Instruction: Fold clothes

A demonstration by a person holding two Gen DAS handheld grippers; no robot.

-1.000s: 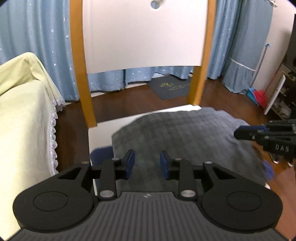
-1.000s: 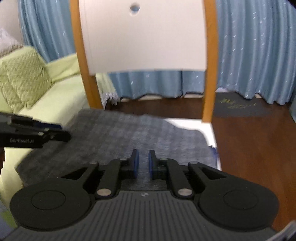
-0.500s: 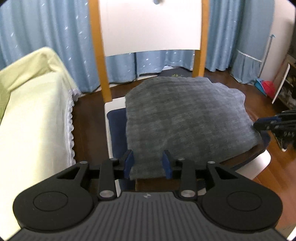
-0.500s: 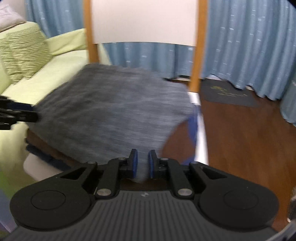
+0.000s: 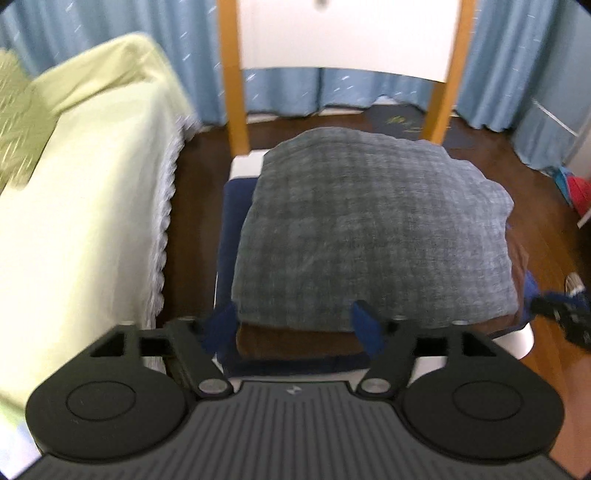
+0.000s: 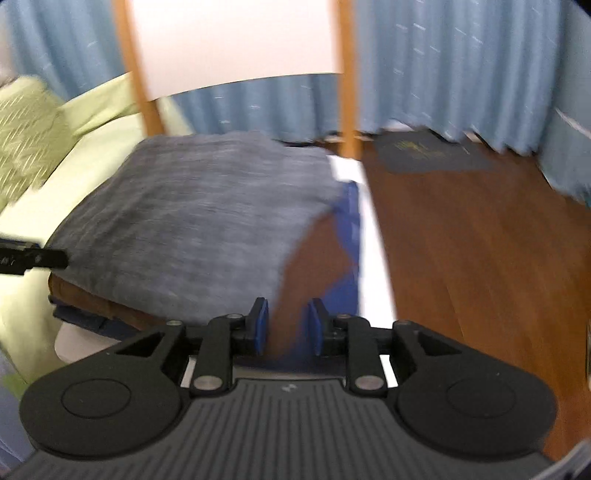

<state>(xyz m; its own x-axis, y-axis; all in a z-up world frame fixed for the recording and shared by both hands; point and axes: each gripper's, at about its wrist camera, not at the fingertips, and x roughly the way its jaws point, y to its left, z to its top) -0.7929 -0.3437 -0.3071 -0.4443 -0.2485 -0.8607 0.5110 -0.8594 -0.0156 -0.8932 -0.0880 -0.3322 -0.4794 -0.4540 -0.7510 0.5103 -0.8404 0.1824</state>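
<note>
A folded grey checked garment (image 5: 373, 236) lies on top of a stack on the white chair seat (image 5: 245, 164); it also shows in the right wrist view (image 6: 192, 218). Under it lie a brown garment (image 5: 295, 341) and a dark blue one (image 5: 232, 206). My left gripper (image 5: 293, 326) is open at the stack's near edge, holding nothing. My right gripper (image 6: 288, 325) is open at the stack's near right corner, with the brown garment (image 6: 317, 254) showing between its pads. Each gripper shows at the edge of the other's view.
The chair has orange wooden posts (image 5: 232, 74) and a white backrest (image 5: 347, 33). A pale yellow-green sofa (image 5: 81, 192) stands close on the left. Dark wooden floor (image 6: 480, 236) lies to the right, with a dark mat (image 6: 428, 155) and blue curtains (image 6: 443, 66) behind.
Both grippers have opened and let go of the grey garment, which now lies flat on the stack. Both have pulled back toward the near edge.
</note>
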